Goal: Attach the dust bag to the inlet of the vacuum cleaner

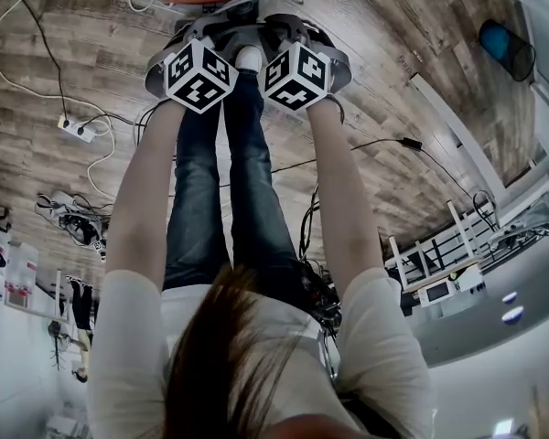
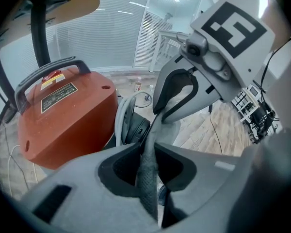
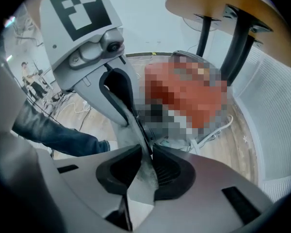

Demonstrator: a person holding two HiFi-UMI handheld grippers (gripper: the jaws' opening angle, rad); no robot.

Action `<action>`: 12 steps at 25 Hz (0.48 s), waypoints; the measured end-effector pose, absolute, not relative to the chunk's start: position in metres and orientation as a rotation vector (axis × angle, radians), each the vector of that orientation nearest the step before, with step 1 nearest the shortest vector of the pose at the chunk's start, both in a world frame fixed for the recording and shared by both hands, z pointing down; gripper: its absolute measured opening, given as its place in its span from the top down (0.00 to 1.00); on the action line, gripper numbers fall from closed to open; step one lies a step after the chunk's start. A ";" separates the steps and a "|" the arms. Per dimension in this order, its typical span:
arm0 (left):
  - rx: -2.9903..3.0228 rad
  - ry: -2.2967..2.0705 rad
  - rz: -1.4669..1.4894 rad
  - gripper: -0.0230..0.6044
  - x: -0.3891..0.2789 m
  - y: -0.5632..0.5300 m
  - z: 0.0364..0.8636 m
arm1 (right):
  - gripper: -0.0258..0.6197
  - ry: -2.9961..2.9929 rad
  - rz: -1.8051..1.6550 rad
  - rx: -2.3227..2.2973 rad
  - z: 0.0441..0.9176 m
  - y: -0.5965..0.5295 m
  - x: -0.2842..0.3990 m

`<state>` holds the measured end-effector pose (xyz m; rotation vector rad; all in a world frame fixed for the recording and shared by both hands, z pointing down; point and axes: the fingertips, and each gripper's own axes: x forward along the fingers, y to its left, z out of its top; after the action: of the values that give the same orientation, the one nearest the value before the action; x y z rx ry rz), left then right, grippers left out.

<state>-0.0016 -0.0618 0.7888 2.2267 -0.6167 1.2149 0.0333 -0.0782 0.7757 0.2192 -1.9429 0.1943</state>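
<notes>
Bag (image 2: 148,183), a fold of grey mesh cloth, is being held off the floor (image 1: 421,53) by both grippers at once. The left gripper (image 2: 148,154) is clenching on it, with the cloth running up out of the narrow slit between the jaws. The right gripper (image 3: 145,164) is likewise pinching the cloth, which is fanning out below its jaws. Each gripper view is showing the other gripper just ahead, biting the same fold, so the two are working close side by side. In the head view the person's arms are reaching straight down and the two marker cubes (image 1: 199,76) (image 1: 297,74) are sitting near each other, with a white shoe (image 1: 249,58) showing between them. The red vacuum (image 2: 63,120) is standing on the wooden floor just beyond the grippers, beside the black leg (image 2: 39,28) of a tan-topped table (image 3: 218,4). Its black handle (image 2: 43,76) is arching over a dark label (image 2: 58,97). The round, grey-rimmed inlet (image 2: 128,125) is facing the grippers from the vacuum's near side. The bag is hanging just in front of it, and whether the two are touching cannot be told. A power strip (image 1: 78,128) with white cables is lying on the floor, well apart from the vacuum, to the person's left.
</notes>
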 end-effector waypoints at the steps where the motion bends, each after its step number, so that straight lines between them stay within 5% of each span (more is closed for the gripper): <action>1: 2.212 -0.614 1.203 0.83 -0.002 -0.062 0.789 | 0.82 -1.945 0.249 0.242 0.776 -0.079 0.034; 12: 2.131 -0.687 1.081 0.68 -0.005 -0.057 0.780 | 0.66 -1.974 0.422 0.291 0.767 -0.070 0.029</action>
<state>-0.0047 -0.0566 0.7797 2.1307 -0.6873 1.0812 0.0285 -0.0700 0.7667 0.2913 -1.9743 0.4224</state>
